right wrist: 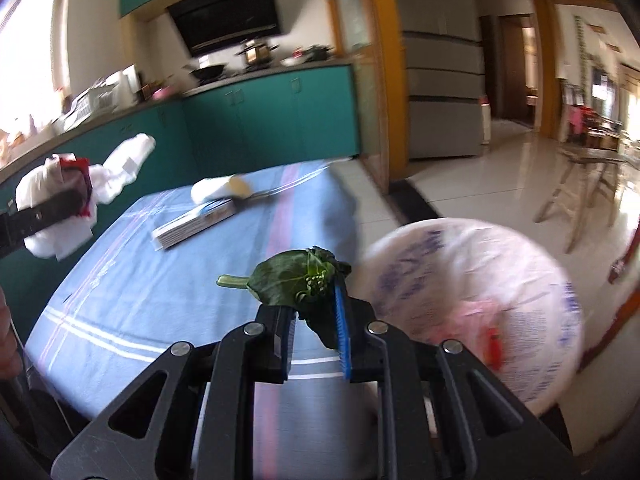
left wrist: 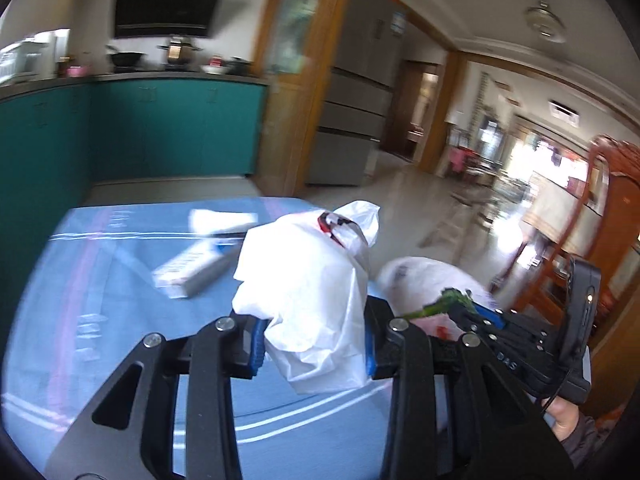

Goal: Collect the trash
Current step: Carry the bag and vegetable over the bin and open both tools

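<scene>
**Both grippers loaded over the blue table**

Left gripper [left wrist: 316, 344] had its blue-padded jaws clamped on a crumpled white plastic bag [left wrist: 308, 292] with a bit of red and black print near its top, and it held the bag up above the blue striped tablecloth [left wrist: 120, 320]. From the other side the same bag [right wrist: 60, 204] showed bunched around the black fingers, hanging clear of the cloth.

The right gripper [right wrist: 316, 344] was pinched tight on a dark green vegetable leaf [right wrist: 296, 280], its stem poking out to the left and a small cluster of pale buds showing near the pad. In the left wrist view that leaf [left wrist: 452, 300] sat just right of the bag, with a person's hand [left wrist: 568, 420] gripping the handle below.

Just to the right of the leaf, off the table's edge, stood a round bin lined with a white printed bag [right wrist: 472, 312]; something pink and red lay inside, too blurred to tell apart.

On the cloth farther back lay a flat white box [right wrist: 196, 224], and beyond it a white wad [right wrist: 216, 190] touching a thin dark utensil. Teal cabinets [right wrist: 272, 120] ran behind the table.
</scene>
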`<control>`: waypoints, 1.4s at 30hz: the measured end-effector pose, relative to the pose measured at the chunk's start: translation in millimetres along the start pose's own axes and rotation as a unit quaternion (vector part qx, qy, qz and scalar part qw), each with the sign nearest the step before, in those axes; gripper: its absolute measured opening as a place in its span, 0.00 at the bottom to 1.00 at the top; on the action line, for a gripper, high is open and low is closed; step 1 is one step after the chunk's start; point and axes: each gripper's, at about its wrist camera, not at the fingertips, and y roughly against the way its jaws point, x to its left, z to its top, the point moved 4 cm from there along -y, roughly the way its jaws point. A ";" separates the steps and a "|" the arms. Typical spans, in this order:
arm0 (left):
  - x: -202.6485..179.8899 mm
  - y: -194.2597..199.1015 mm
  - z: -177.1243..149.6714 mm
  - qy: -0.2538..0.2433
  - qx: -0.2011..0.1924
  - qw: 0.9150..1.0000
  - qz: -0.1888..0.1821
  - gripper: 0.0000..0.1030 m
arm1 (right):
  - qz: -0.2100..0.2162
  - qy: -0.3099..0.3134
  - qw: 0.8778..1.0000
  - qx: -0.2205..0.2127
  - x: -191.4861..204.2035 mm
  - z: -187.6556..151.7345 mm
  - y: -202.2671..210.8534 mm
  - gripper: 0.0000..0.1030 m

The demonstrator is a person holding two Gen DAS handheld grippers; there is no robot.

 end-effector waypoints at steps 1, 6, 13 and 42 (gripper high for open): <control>-10.8 -9.1 -0.9 -0.002 0.004 1.000 -0.014 0.36 | -0.011 -0.005 1.000 -0.004 -10.5 0.6 4.6 0.18; -80.8 -85.2 -19.5 0.005 0.074 0.991 -0.109 0.36 | -0.087 -0.044 0.995 -0.021 -78.8 -4.2 30.0 0.18; -145.0 -166.4 -44.3 0.022 0.148 0.974 -0.168 0.36 | -0.141 -0.086 0.986 -0.006 -139.0 -26.8 42.5 0.18; 63.4 -123.9 9.2 0.020 0.086 0.986 0.142 0.86 | -0.049 -0.010 0.999 0.002 -82.6 34.8 -20.7 0.70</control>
